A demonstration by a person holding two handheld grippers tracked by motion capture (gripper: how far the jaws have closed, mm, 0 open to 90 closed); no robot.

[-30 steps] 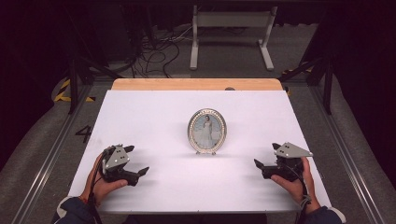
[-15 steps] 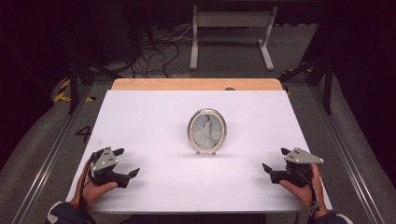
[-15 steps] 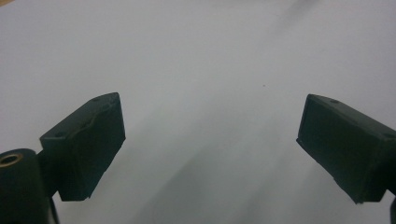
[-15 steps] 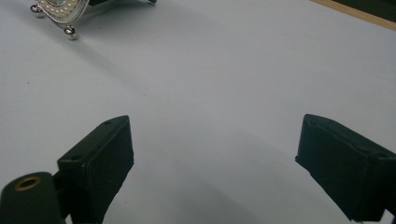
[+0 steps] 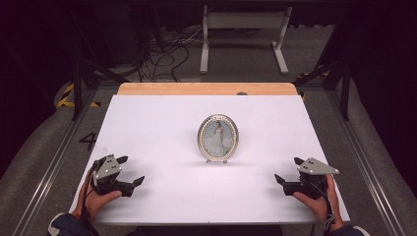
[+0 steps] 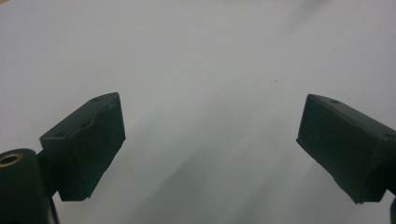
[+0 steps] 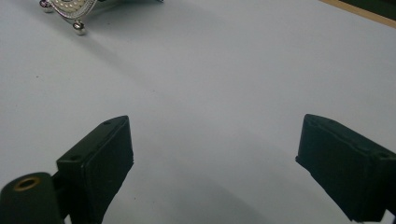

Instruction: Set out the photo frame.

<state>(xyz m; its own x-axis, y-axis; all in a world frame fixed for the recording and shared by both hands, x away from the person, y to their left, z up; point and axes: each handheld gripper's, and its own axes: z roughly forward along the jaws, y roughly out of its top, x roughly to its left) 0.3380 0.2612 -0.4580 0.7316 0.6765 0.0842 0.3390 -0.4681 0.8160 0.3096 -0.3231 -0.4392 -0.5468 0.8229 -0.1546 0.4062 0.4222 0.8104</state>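
Frame is standing upright mid-tabletop, untouched | left gripper and right gripper are both gaping wide, holding nothing | both have been sliding back toward the near corners | hands seem to be leaving the frame alone.

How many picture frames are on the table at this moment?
1. An oval picture frame stands upright near the middle of the white table, between and beyond the left gripper and right gripper, touching neither.

A lab: white table beyond the tongs, metal rails beside them, cables and stand beyond.
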